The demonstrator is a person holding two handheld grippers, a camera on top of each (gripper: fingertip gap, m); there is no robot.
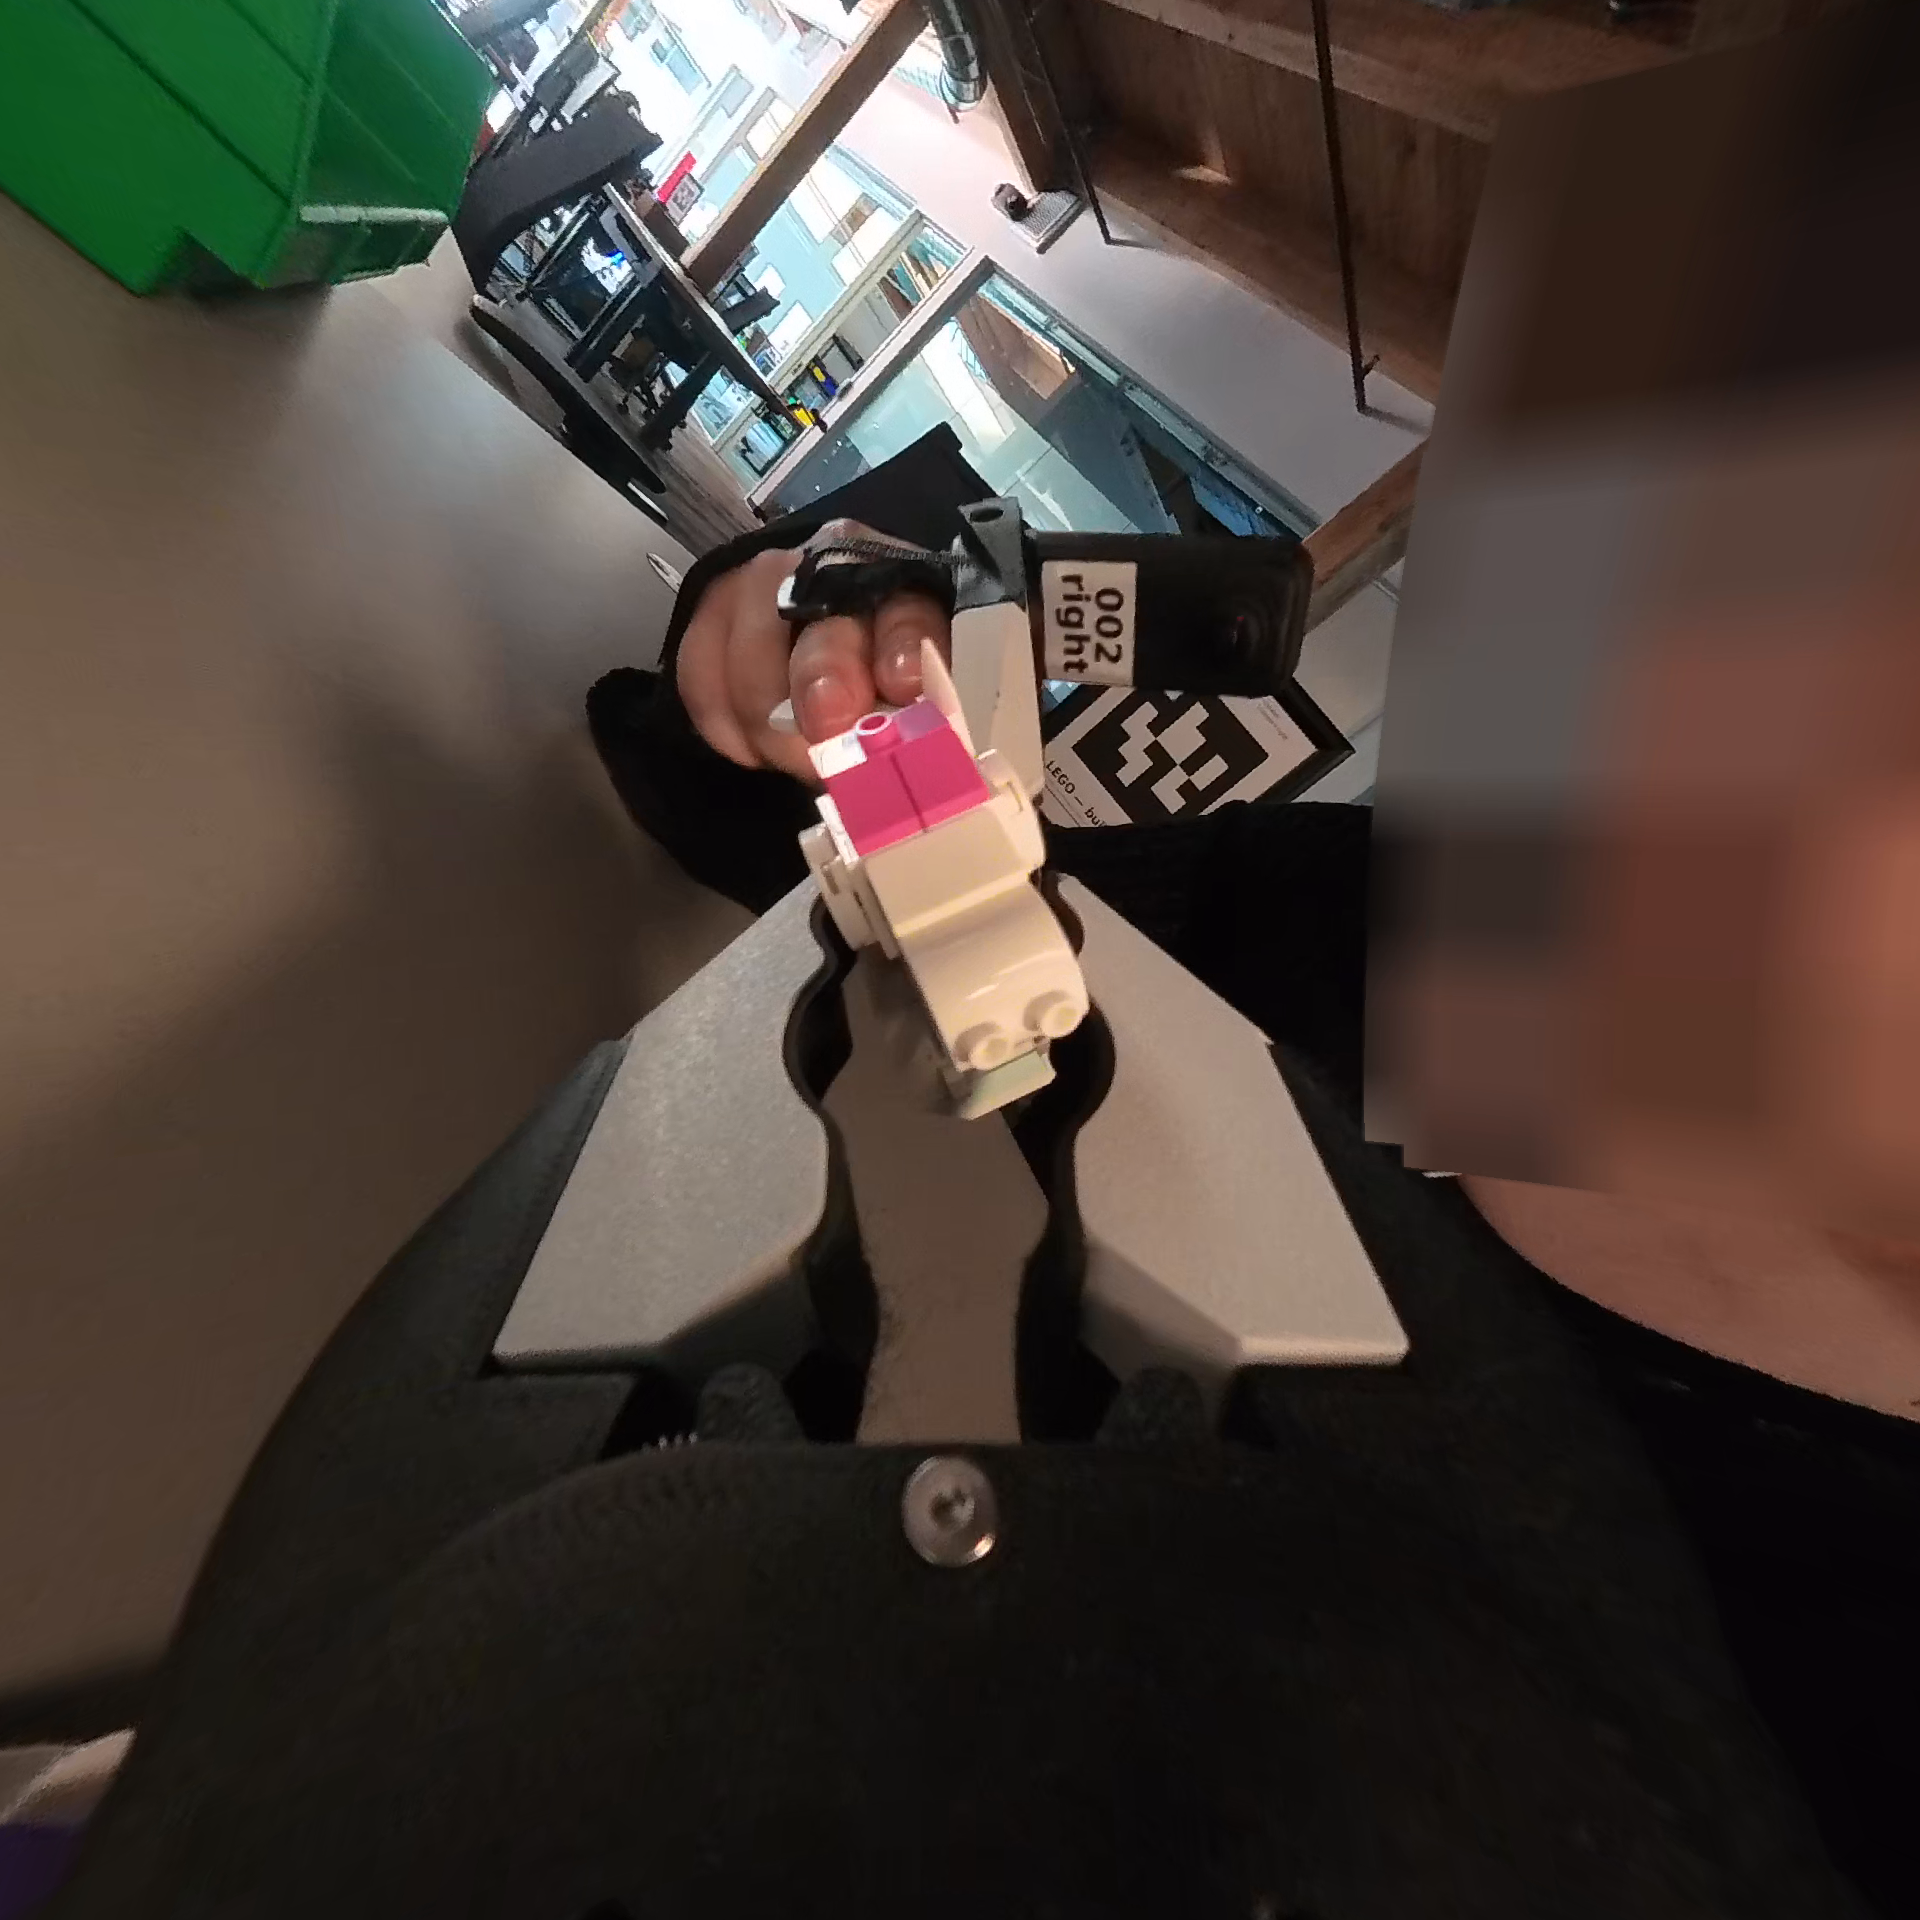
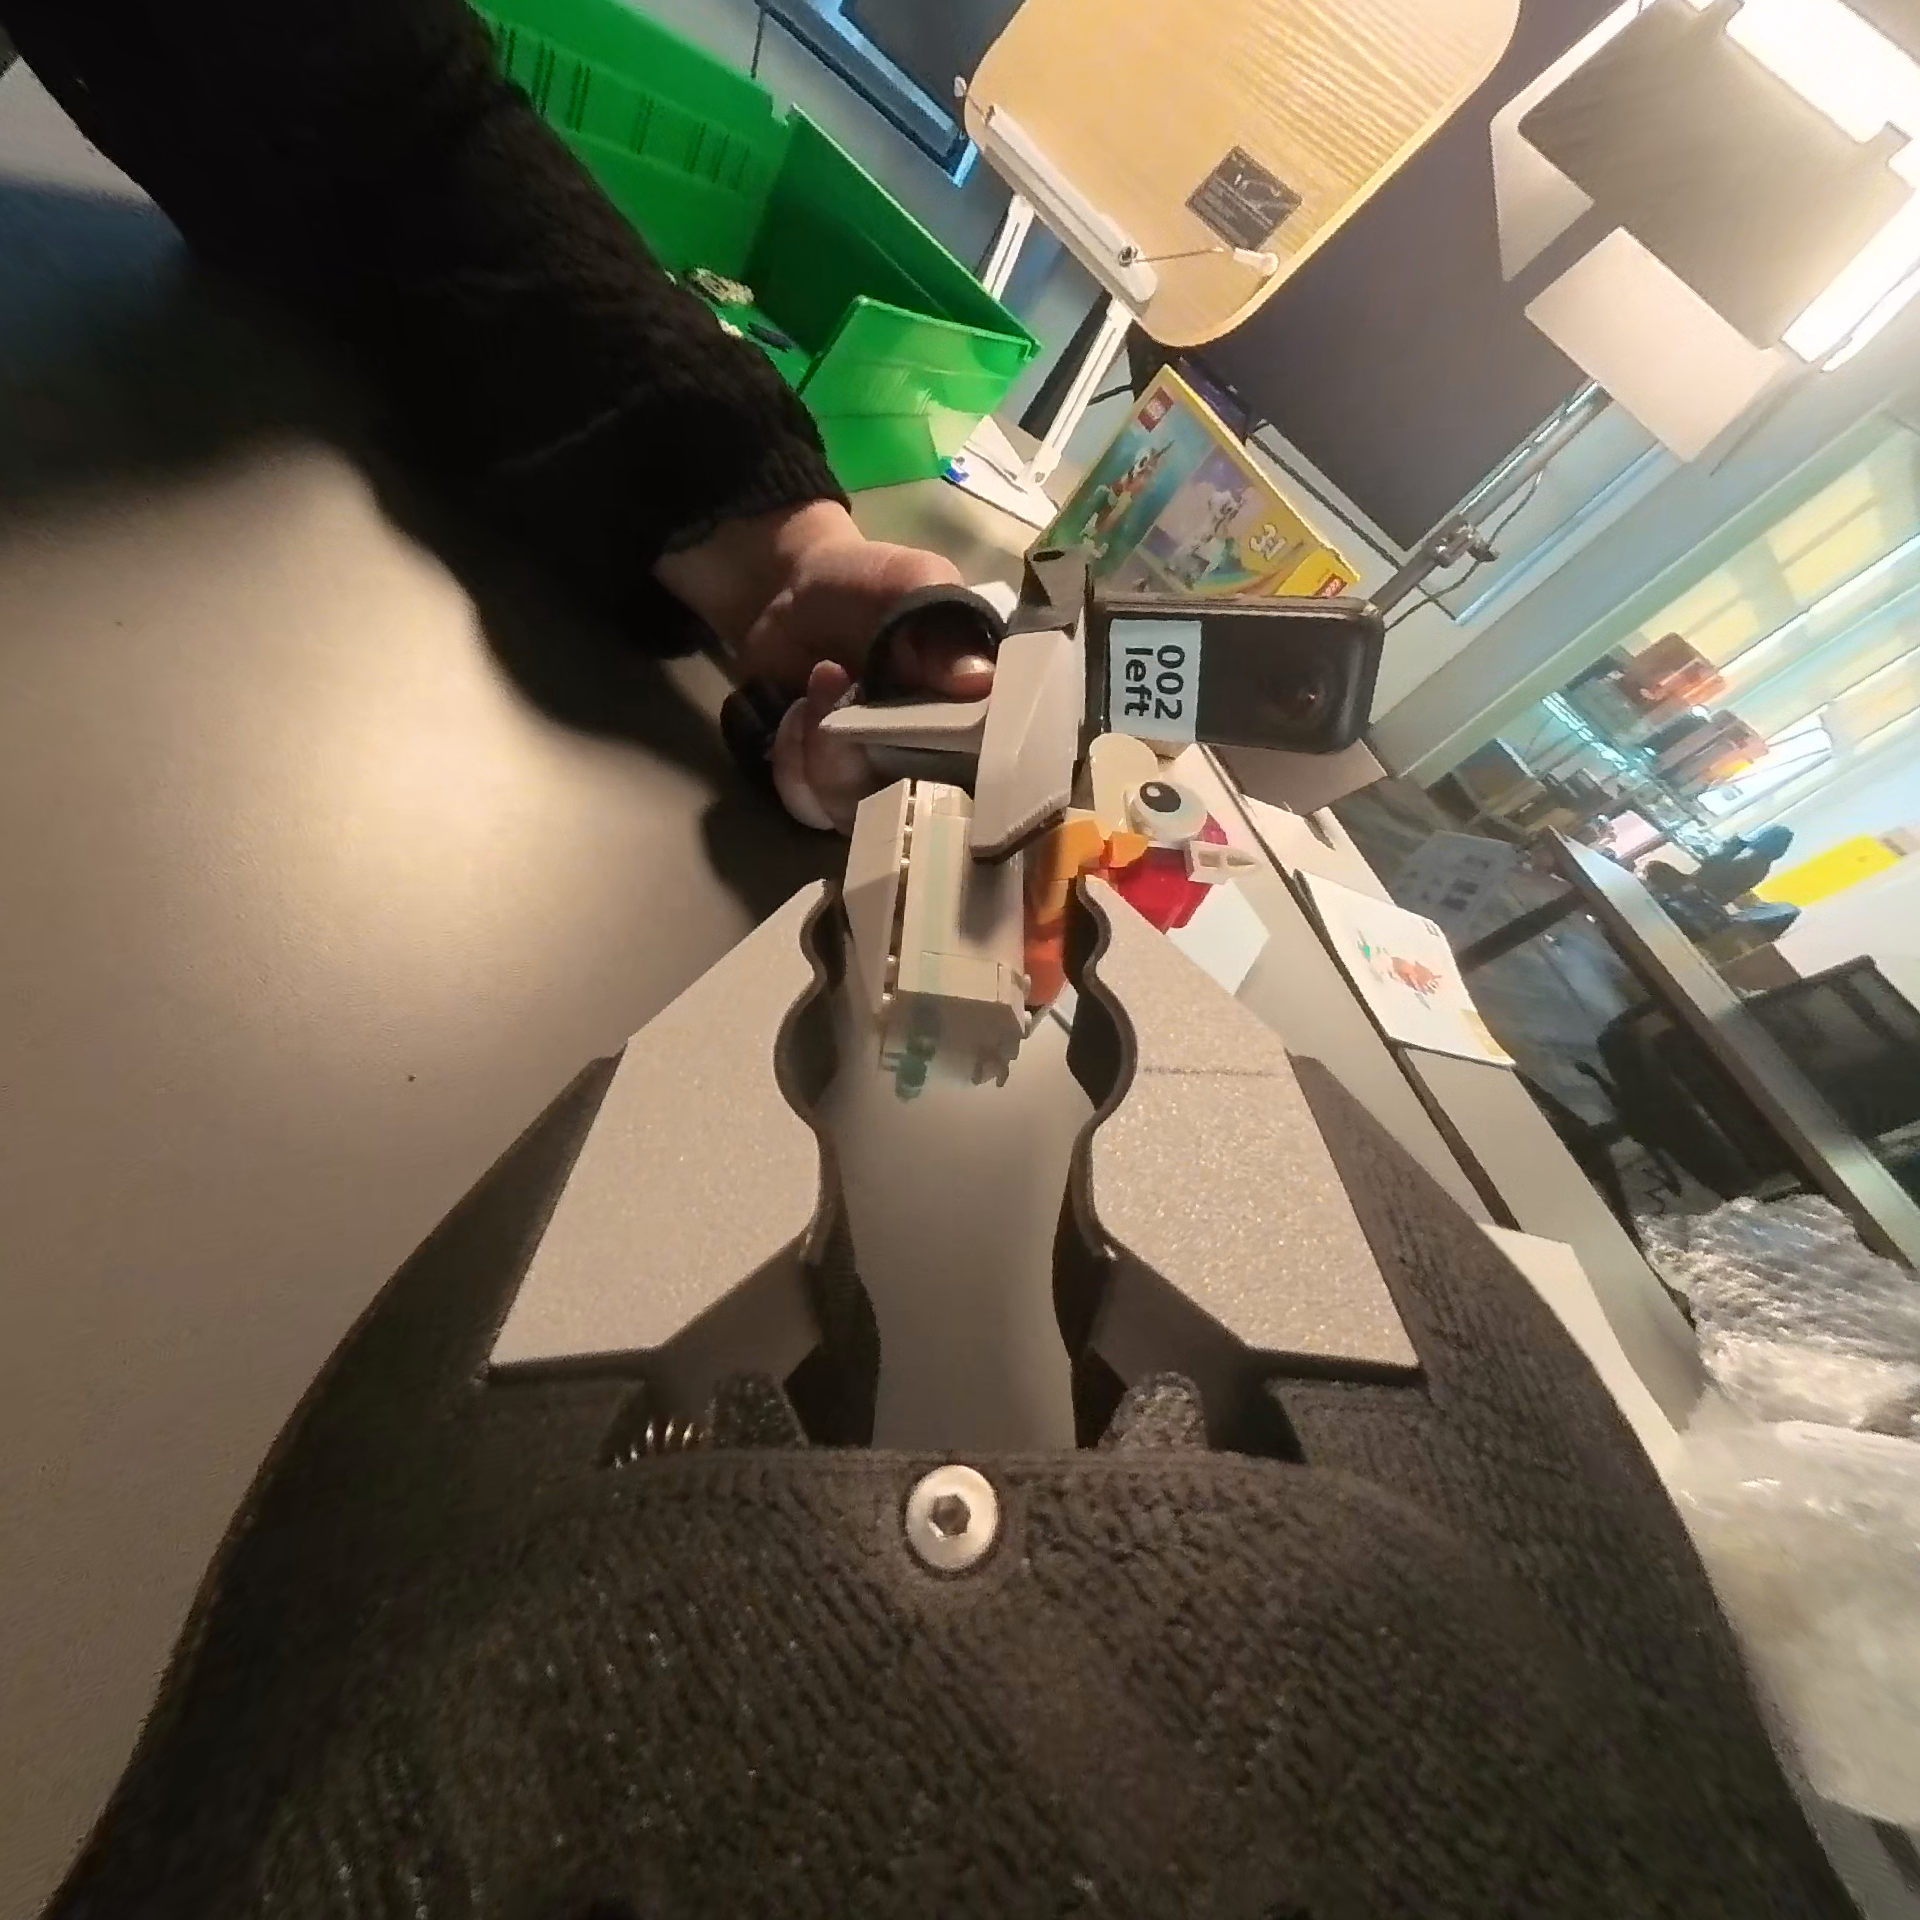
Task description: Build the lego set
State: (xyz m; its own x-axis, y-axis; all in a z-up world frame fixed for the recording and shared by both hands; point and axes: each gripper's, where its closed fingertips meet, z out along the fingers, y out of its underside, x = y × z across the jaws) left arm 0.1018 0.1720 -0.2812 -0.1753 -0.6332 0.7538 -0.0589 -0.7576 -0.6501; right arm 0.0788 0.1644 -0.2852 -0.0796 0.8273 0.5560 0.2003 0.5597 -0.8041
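A small lego model of white bricks with two pink bricks on top is held in the air between both grippers. My left gripper is shut on its near white end. My right gripper meets the model from the far side, by the pink bricks. In the right wrist view my right gripper is shut on the model, which shows white, orange and red parts and a round eye piece. The left gripper clamps it from beyond.
The grey table lies underneath. Green bins stand at the far side and show in the left wrist view. A lego box, an instruction sheet, bubble wrap and a marker card are nearby.
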